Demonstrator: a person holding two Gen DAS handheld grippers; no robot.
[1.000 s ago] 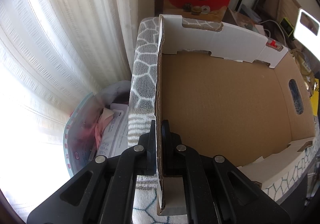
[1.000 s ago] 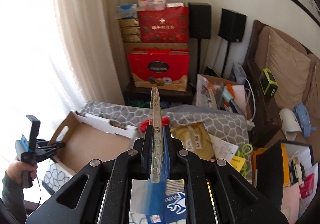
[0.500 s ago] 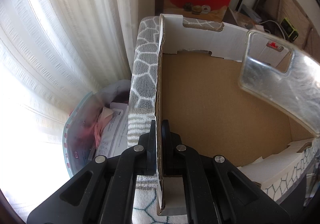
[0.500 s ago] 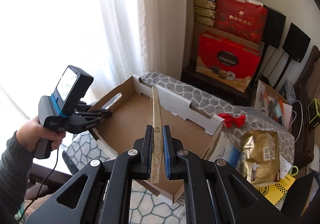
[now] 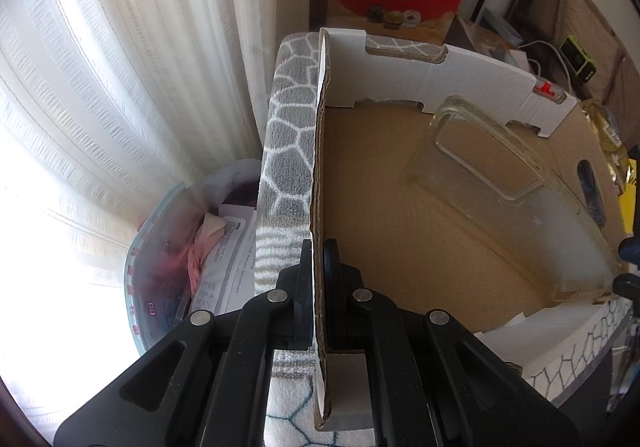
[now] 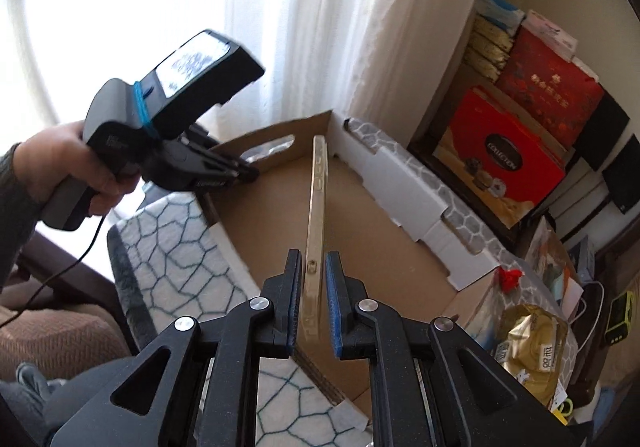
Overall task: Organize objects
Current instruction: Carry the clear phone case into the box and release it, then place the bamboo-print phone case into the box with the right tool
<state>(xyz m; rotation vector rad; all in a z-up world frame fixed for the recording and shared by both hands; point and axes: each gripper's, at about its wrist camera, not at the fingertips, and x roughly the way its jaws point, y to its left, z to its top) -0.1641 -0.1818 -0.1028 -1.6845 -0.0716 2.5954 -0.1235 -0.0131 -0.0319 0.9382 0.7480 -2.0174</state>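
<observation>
Up close in the left wrist view, the left tool (image 5: 318, 267) is clenched on the cardboard box (image 5: 400, 207) wall; the clear phone case (image 5: 500, 183) hangs over the box floor. Right wrist view: the right tool (image 6: 314, 299) is opening, case (image 6: 314, 207) between its pads, gaps showing either side.

The cardboard box (image 5: 420, 239) is plain corrugated board, matt brown inside, with a smoother white coat on the outer face and flaps. The phone case (image 5: 500, 183) looks like clear soft plastic, a bit yellowed and glossy, catching the light along its rim. The blanket (image 5: 288, 135) under the box is fuzzy fleece cloth, grey with a white web pattern. The curtain (image 5: 120, 87) is thin, sheer woven fabric. The gripper fingers (image 6: 294, 311) are matt black plastic, slightly grainy, with shiny metal screw heads and blue rubbery pads. The red gift box (image 6: 504, 163) is glossy printed card.
</observation>
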